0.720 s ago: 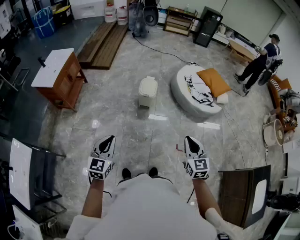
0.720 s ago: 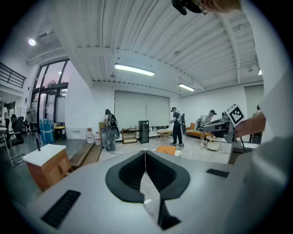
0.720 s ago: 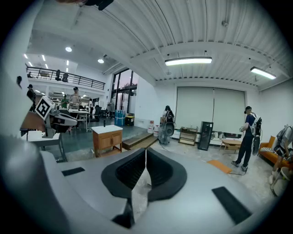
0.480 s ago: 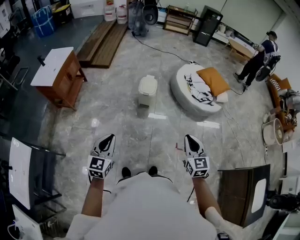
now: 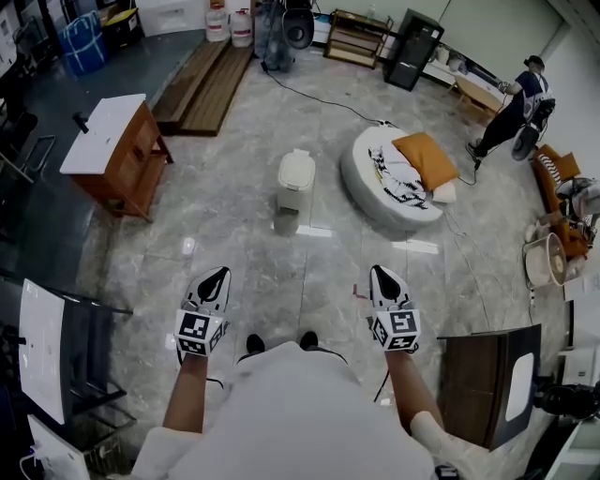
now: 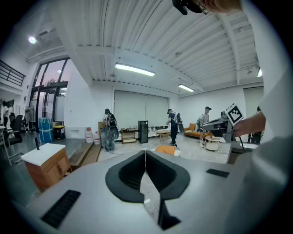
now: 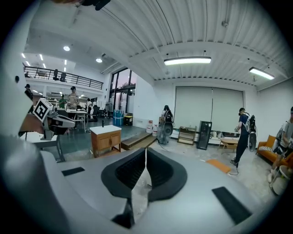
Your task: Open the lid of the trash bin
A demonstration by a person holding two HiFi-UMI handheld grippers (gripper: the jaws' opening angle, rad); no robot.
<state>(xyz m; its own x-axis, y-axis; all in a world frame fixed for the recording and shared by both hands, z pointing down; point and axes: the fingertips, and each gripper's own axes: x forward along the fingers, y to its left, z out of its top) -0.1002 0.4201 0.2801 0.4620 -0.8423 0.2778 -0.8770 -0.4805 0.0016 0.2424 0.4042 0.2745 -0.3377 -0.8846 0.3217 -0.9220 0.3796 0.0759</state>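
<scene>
One bin: the white trash bin (image 5: 294, 186) stands alone on the glossy marble floor (image 5: 234, 239), well ahead of the person and roughly midway between the two tongs in the head view.
Lid: the lid (image 5: 297, 166) lies flat on the bin; opening has not begun.
Contents: hidden under the shut lid, so it cannot be told whether the bin is full or empty.
Left tongs: the left tongs (image 5: 217, 278) have their jaws pressed together with nothing between them. They are held low in front of the person, well apart from the bin.
Right tongs: the right tongs (image 5: 380, 277) are likewise closed and empty, and equally far from the bin.
Risk, grip: the jaws must part before they can take the lid's edge, and smooth plastic may slip out of a shallow pinch.
Risk, tipping: the bin looks small and probably light, so lifting the lid one-sided could slide or topple it on the polished floor unless the other tongs steady the body.
Risk, hinge: the hinge side cannot be made out from here, and prying the wrong edge would strain the lid.
Neighbours: a round white floor bed (image 5: 380, 192) carrying an orange pillow (image 5: 427, 159) lies near the bin's right. A wooden cabinet (image 5: 120, 155) stands well apart to its left.
Other containers: two white jugs (image 5: 230, 25) stand by the far wall, contents unseen.
</scene>
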